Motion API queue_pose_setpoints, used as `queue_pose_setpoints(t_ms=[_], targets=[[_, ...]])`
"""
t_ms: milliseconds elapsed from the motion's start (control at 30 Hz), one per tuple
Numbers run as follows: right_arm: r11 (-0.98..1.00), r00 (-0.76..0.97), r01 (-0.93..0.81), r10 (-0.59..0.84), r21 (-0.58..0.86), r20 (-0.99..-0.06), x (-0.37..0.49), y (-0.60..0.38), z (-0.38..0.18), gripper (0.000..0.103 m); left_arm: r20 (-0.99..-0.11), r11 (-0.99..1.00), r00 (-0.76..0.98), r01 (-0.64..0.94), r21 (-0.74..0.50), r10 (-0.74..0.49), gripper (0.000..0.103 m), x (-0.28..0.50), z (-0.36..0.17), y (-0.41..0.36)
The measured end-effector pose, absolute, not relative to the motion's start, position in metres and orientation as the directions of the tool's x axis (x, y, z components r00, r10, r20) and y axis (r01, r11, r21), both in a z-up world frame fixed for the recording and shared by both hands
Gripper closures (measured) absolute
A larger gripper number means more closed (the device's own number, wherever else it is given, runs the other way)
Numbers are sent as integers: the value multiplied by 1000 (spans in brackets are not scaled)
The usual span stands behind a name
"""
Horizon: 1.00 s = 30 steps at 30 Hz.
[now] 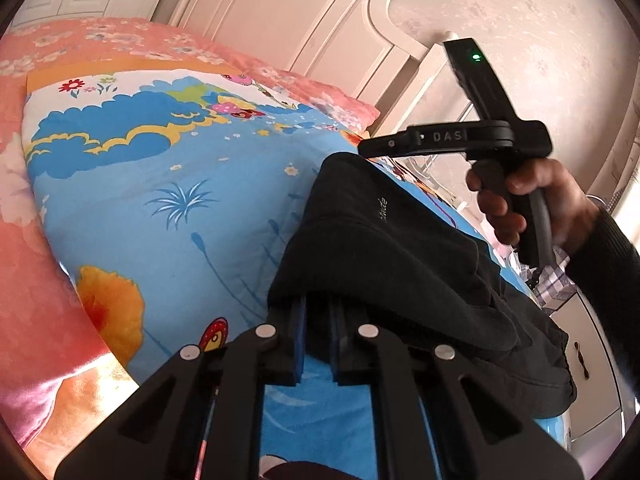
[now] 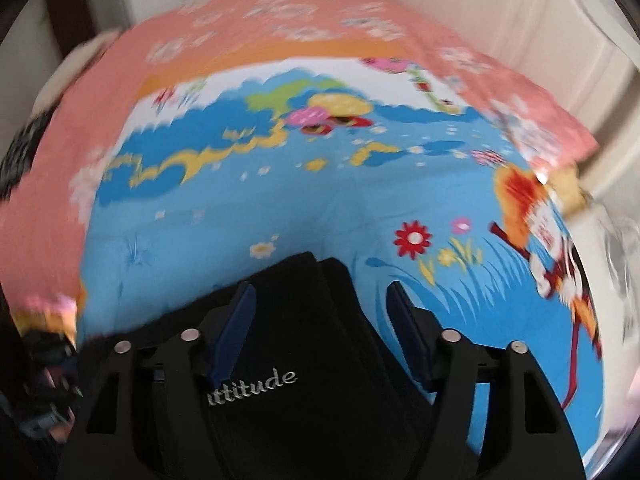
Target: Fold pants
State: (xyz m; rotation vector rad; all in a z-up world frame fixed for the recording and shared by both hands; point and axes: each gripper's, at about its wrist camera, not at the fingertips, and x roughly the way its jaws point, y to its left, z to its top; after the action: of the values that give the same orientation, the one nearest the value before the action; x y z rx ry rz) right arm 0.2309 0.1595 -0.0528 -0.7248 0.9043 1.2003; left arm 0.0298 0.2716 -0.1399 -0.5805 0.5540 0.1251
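Two sets of fingers are working the black fleece pants [image 1: 400, 248] lying on the bright cartoon-print bed cover [image 1: 168, 184]. My left fingers [image 1: 318, 320] are pinching a folded edge; my right fingers [image 2: 320, 316] are hovering half-spread, gripping nothing. Mid-fold, I judge; next, the right needs a hold.
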Motion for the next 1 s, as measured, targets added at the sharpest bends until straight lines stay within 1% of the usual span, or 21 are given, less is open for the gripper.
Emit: queue_pose_setpoints(t_ms=[33, 67, 200, 433, 567, 633, 733, 833, 1000], targets=[[197, 96, -980, 440, -9, -893, 231, 162, -57, 49, -530, 835, 847, -264, -482, -39, 94, 29, -140, 270], [177, 84, -984, 429, -7, -899, 231, 164, -59, 55, -530, 839, 847, -262, -478, -36, 94, 29, -141, 269], [109, 58, -994, 410, -14, -910, 230, 167, -59, 62, -530, 845, 847, -259, -468, -33, 94, 29, -140, 268], [46, 15, -999, 366, 2, -930, 232, 171, -60, 65, -533, 849, 846, -255, -462, -36, 94, 30, -141, 268], [27, 26, -999, 351, -17, -936, 230, 174, -56, 70, -534, 849, 845, -256, -462, -35, 94, 30, -142, 268], [9, 17, -1000, 361, -15, -932, 226, 172, -51, 70, -533, 846, 845, -255, -468, -40, 94, 29, -142, 269], [5, 34, -999, 328, -34, -944, 225, 176, -57, 70, -533, 844, 845, -256, -471, -40, 94, 31, -142, 267], [11, 25, -1000, 318, -22, -948, 228, 179, -60, 70, -531, 843, 846, -255, -473, -42, 94, 30, -141, 268], [7, -36, -999, 298, 40, -954, 232, 180, -64, 69, -531, 844, 847, -256, -471, -40, 94, 29, -141, 268]])
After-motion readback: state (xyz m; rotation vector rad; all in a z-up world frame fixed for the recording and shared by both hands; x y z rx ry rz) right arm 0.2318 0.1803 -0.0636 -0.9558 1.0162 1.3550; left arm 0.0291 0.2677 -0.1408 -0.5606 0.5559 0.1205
